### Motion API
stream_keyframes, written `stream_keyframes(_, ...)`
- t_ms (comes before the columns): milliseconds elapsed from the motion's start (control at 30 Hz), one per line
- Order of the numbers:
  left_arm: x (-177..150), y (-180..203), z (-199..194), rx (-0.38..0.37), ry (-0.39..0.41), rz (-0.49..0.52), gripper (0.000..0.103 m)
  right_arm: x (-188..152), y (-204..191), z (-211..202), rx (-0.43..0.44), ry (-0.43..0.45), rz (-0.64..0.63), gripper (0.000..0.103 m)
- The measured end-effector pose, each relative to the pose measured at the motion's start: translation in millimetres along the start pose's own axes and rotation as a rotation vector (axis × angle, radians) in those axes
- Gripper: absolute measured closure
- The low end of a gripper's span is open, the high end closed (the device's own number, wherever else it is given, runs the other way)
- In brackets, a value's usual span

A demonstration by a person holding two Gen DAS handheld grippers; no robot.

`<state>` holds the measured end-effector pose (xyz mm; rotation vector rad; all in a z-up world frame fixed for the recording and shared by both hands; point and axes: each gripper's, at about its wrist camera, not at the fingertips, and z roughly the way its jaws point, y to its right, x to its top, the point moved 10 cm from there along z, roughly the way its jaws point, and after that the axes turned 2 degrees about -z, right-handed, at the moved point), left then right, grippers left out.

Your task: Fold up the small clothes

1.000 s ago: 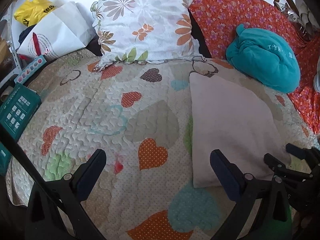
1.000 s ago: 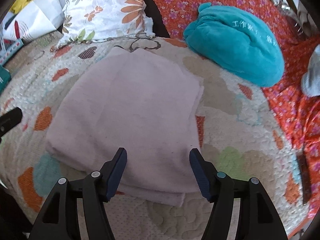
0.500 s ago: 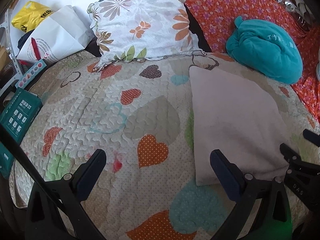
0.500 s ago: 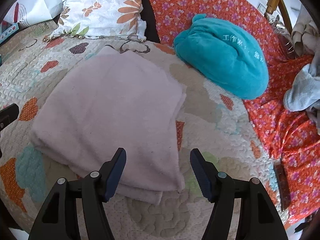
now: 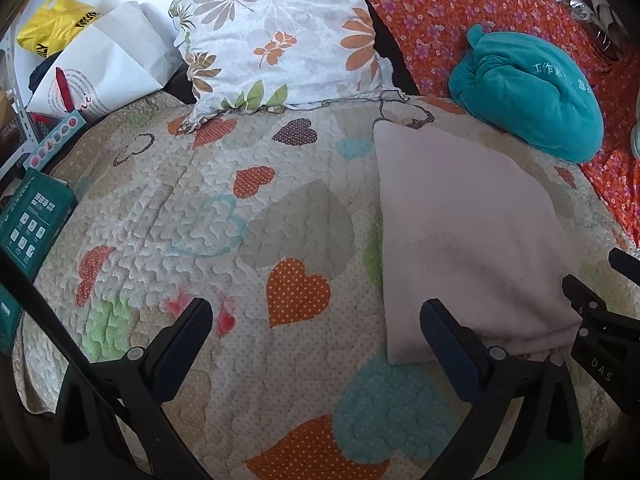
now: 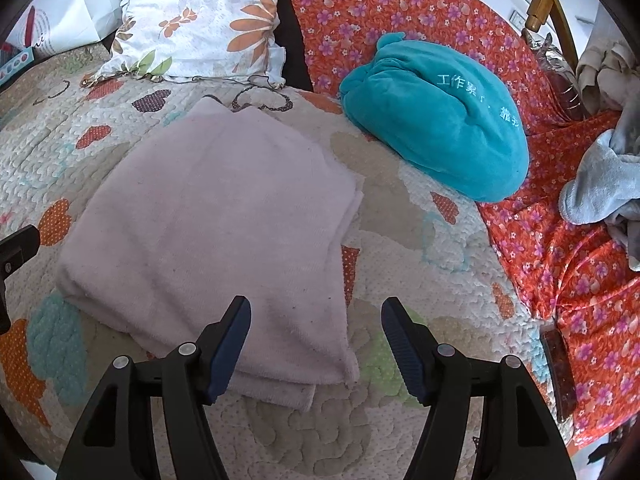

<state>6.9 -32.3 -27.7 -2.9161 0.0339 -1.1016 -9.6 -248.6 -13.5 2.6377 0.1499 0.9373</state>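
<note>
Both jaws gape wide, gripping nothing. The folded cloth [image 6: 216, 216] lies on the bed [image 6: 400, 208] just ahead of the right hand-held gripper [image 6: 316, 332], right of the left hand-held gripper [image 5: 316, 332].

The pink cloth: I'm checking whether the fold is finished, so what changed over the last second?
The right gripper drew back and swung right of the folded pink cloth, jaws open and empty; a grey garment entered its view. The left gripper stayed open over the quilt. The cloth did not move.
</note>
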Motion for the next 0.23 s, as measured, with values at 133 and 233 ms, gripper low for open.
stream_keyframes(133, 0.1, 3.3, -0.8, 0.001, 0.007, 0.016, 0.000, 0.1, -1.3, 0.4, 0.001, -0.003, -0.004, 0.030)
stream_keyframes(233, -0.7, 5.5, 0.2, -0.015, -0.003, 0.011, 0.000, -0.7, -1.0, 0.5, 0.003, -0.003, -0.003, 0.029)
